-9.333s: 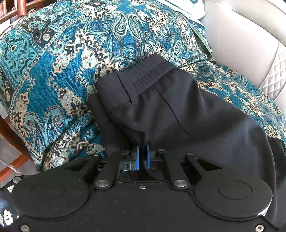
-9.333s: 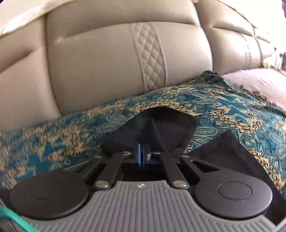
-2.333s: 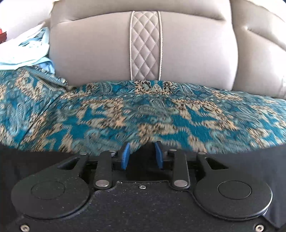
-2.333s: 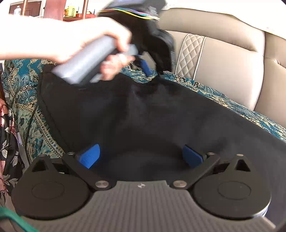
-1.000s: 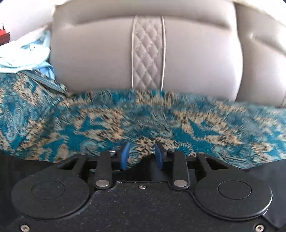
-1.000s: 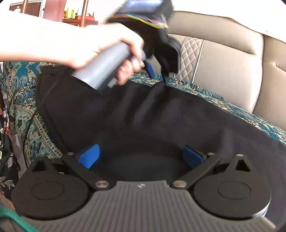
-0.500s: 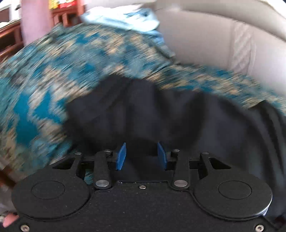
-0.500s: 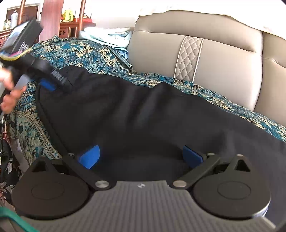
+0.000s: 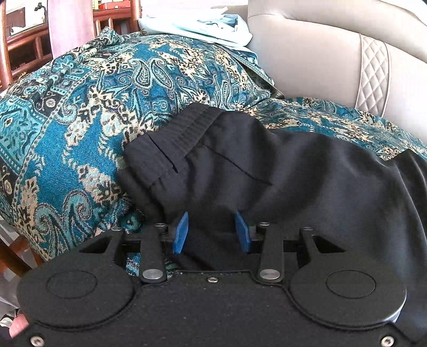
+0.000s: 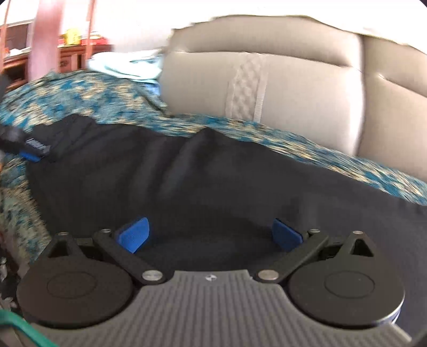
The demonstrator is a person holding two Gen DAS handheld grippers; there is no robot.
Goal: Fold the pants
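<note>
The black pants (image 9: 267,170) lie folded lengthwise on the teal patterned throw (image 9: 80,128) over the sofa seat. Their ribbed waistband (image 9: 186,130) rests against the covered armrest at the left. My left gripper (image 9: 210,232) is open, its blue pads either side of the pants' near edge just below the waistband, holding nothing. In the right wrist view the pants (image 10: 213,181) stretch across the seat. My right gripper (image 10: 210,235) is wide open over the cloth, empty. The left gripper (image 10: 32,153) shows at the far left by the waistband.
The beige leather sofa back (image 10: 293,101) rises behind the seat. Light blue folded clothes (image 9: 202,24) lie on top of the armrest. Wooden furniture (image 9: 21,45) stands beyond the armrest at the left. The right wrist view is motion-blurred.
My left gripper has swung from the far edge of the pants to the waistband end at the near edge. My right gripper stays open and has shifted slightly over the pants.
</note>
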